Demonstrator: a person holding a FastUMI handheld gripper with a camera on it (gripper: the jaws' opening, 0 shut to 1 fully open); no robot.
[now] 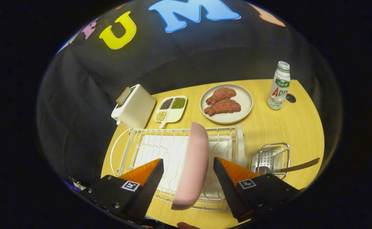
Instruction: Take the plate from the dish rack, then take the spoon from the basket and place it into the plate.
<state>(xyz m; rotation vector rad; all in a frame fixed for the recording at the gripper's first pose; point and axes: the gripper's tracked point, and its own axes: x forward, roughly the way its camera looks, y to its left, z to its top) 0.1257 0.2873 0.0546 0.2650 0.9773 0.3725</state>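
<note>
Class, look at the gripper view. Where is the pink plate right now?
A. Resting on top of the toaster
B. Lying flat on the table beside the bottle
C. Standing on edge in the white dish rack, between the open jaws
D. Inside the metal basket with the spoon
C: the pink plate stands on edge in the white dish rack, in the gap of the gripper, whose jaws stand apart on either side of it without pressing on it.

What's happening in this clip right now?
A person's hand-held gripper is open, its fingers on either side of the pink plate standing on edge in the white dish rack, not yet pressing it. The spoon rests in the metal basket beside the rack. A plate of meat, a toaster and a bottle sit beyond.
</note>
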